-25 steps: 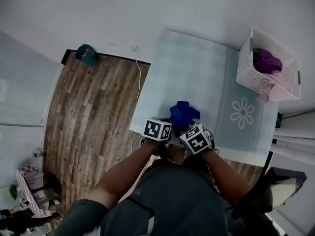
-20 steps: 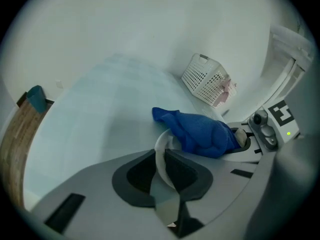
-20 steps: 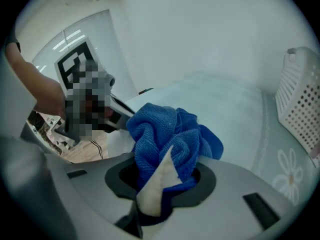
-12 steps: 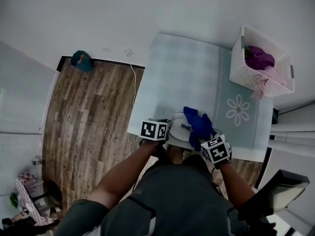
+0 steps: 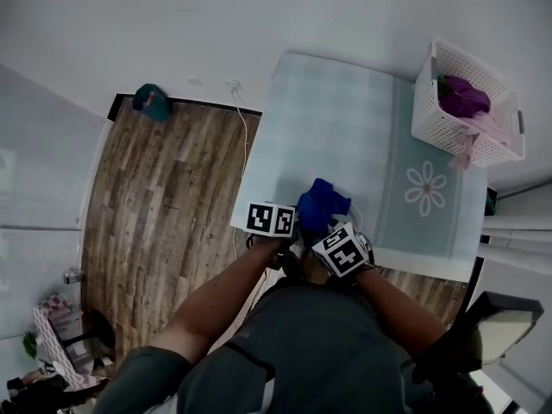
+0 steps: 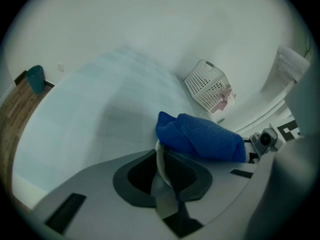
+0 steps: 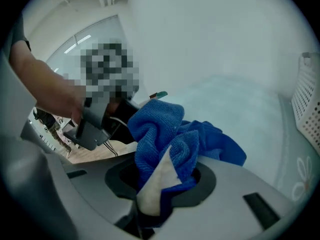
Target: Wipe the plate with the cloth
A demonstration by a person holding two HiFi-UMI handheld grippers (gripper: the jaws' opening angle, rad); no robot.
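A blue cloth point(image 5: 321, 205) lies bunched over the white plate, which is hidden under it in the head view. In the left gripper view the plate's rim point(image 6: 160, 160) stands between the jaws of my left gripper point(image 6: 165, 184). Those jaws are closing and pinch the rim. The blue cloth point(image 6: 200, 136) rests on the plate just beyond them. My right gripper point(image 7: 160, 184) is shut on the blue cloth point(image 7: 170, 144), which bulges out above its jaws. In the head view, the left gripper point(image 5: 285, 231) and right gripper point(image 5: 332, 235) sit side by side at the table's near edge.
A white basket point(image 5: 466, 102) holding purple and pink fabric stands at the table's far right corner. The light blue tablecloth point(image 5: 336, 128) has a flower print point(image 5: 429, 188) at the right. A teal object point(image 5: 152, 100) lies on the wooden floor to the left.
The right gripper swept the cloth to the right, baring the white plate, then came back left so the cloth covers it again. The left gripper stayed at the plate's rim.
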